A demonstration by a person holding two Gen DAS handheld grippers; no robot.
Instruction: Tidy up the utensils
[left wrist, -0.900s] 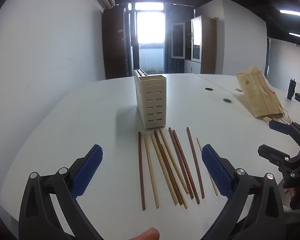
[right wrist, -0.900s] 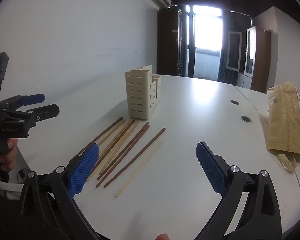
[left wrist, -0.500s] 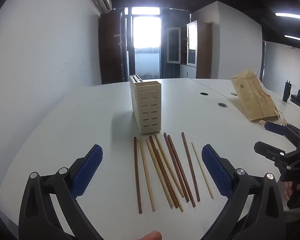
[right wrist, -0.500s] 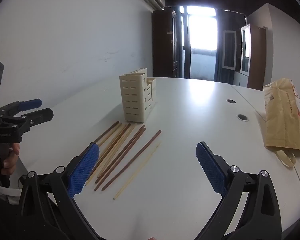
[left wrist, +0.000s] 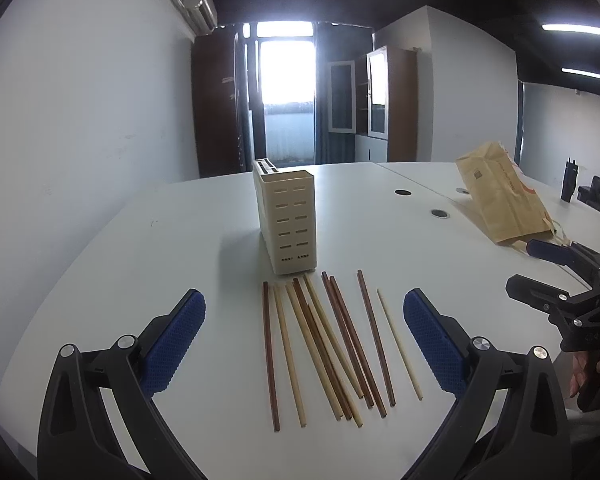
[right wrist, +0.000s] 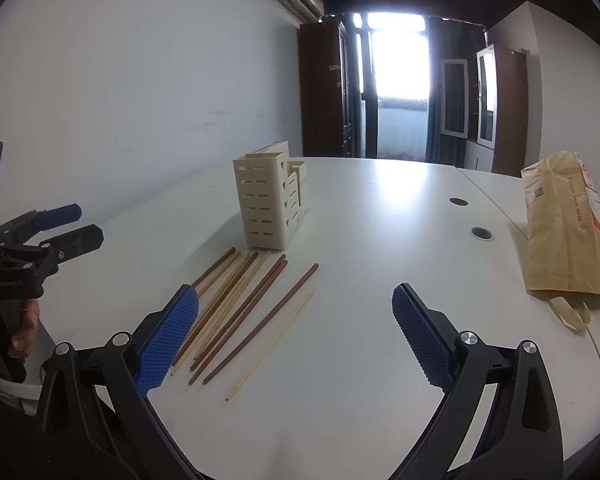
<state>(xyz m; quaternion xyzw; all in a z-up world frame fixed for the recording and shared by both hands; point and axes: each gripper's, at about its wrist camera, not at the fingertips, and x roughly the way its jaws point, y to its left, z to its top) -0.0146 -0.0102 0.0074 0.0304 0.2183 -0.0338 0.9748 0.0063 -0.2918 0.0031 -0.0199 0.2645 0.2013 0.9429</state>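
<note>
White table [left wrist: 380, 216]: bears all items listed.

Chopsticks [left wrist: 324, 340]: loose row, dark and pale wood mixed, lying flat; some overlap.

Utensil holder [left wrist: 286, 222]: cream, slotted, upright, just beyond the chopsticks at 12 o'clock.

Paper bag [left wrist: 500, 196]: brown, at 2 o'clock, well apart.

Left gripper [left wrist: 304, 336]: jaws wide, holding nothing, above the table, near ends of the chopsticks between its blue pads.

Right gripper [right wrist: 296, 332]: jaws wide, empty; chopsticks toward 10 o'clock.

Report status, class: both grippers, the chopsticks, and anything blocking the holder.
Left gripper open, empty. Right gripper open, empty. Chopsticks loose on table, none in holder. Nothing blocking; paper bag off to the right.
</note>
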